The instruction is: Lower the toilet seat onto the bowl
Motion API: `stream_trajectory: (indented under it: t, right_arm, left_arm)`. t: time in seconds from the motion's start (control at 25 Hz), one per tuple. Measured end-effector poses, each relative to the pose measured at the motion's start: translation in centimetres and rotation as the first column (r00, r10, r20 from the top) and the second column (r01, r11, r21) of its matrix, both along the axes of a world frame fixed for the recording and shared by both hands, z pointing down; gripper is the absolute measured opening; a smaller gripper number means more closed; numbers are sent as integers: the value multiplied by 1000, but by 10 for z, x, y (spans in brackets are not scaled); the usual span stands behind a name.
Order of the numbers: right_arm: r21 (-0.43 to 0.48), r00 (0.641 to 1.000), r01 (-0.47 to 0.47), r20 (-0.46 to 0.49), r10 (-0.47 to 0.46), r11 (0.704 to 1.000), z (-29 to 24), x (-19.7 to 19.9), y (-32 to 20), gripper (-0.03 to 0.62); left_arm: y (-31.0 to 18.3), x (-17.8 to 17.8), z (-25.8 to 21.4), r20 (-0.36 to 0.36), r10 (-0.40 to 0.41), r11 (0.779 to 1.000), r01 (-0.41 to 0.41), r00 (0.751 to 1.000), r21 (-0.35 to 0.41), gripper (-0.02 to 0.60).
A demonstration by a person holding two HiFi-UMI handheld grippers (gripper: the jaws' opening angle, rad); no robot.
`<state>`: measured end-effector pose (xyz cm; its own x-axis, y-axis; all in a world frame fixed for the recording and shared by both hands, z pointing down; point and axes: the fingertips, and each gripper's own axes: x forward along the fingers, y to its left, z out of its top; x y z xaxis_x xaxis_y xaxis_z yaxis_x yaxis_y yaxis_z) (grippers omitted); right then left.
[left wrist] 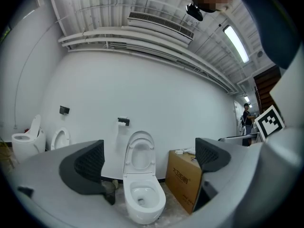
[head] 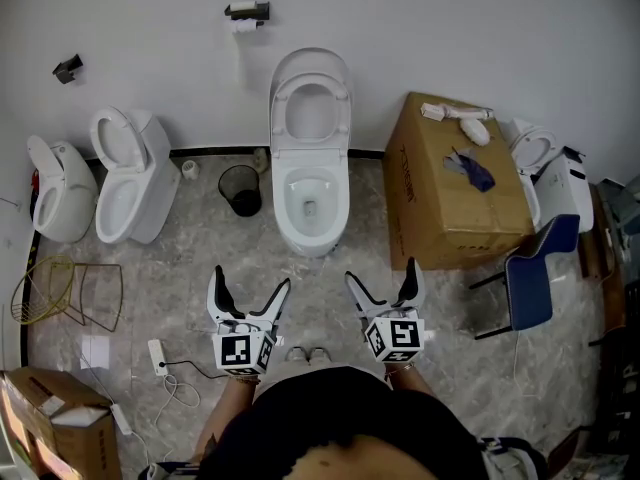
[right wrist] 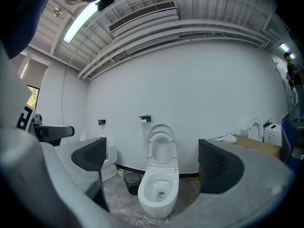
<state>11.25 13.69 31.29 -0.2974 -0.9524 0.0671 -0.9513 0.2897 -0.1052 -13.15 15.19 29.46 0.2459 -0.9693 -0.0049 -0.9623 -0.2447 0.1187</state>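
With left tool (head: 252, 280) and right tool (head: 381, 272) spread and empty, reach far, hook the upright seat (head: 340, 113) and ease it onto the bowl (head: 312, 238).

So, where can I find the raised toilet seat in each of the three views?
Head view: the raised toilet seat is at upper centre, against the wall.
Left gripper view: the seat is at lower centre, slightly left of the middle.
Right gripper view: the seat is at lower centre.
Shared landmark: the toilet paper holder, on the wall up-left of the seat.
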Motion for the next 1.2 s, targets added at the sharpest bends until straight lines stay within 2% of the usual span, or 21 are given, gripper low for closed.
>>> stream_trajectory:
  t: [0.2, 0.56, 0.88, 1.2]
  right_arm:
    - [-3, 1000, 4, -17, -4, 1000, 2, 6, -6, 583]
    - [3, 999, 25, -21, -25, 1000, 8, 13, -15, 583]
    - [9, 999, 22, -25, -21, 1000, 8, 24, -28, 583]
    - [23, 999, 21, -33, -20, 1000, 7, 19, -67, 583]
  left_arm:
    - [-7, 8, 6, 6, 0, 1000, 0, 1000, -7, 566]
    - [-9, 48, 18, -2, 50, 999, -50, 999, -9, 566]
    - [-23, 45, 18, -2, 14, 1000, -14, 1000, -12, 566]
    - [-65, 34, 16, 6, 2, 1000, -2, 1000, -7, 566]
